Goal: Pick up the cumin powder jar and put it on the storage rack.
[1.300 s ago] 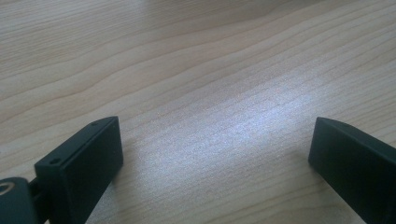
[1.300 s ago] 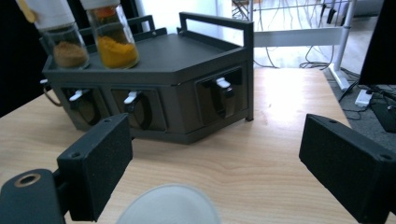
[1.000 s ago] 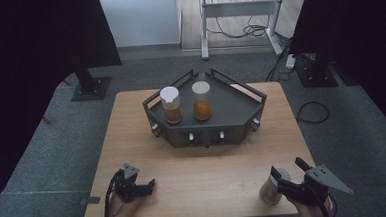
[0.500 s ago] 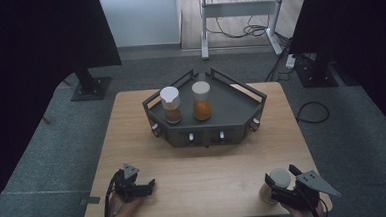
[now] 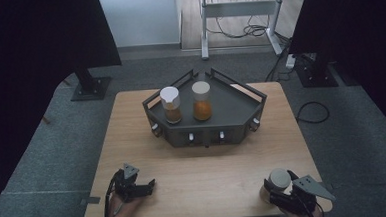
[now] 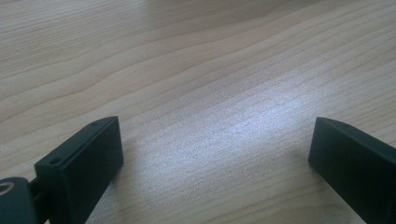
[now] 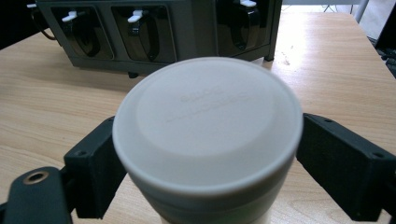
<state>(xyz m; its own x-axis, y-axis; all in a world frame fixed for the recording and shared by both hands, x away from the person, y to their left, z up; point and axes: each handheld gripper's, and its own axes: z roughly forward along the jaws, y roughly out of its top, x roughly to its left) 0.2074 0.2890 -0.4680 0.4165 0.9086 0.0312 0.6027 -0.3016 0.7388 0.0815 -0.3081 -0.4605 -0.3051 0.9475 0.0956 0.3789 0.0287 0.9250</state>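
A jar with a white lid stands upright near the table's front right corner. My right gripper is around it, one black jaw on each side of the jar. The jaws are spread wide and show no clear squeeze on it. My left gripper rests low over bare wood near the front left, open, with nothing between its fingers. Two more white-lidded jars stand on the dark tray: a brownish one and an orange one.
The tray's front wall carries several small white-tipped latches facing me. The wooden table lies bare between the tray and my grippers. Dark stands and cables are on the floor behind the table.
My right gripper has slid left toward the jar, and its jaws now flank it. The left gripper has stayed put.
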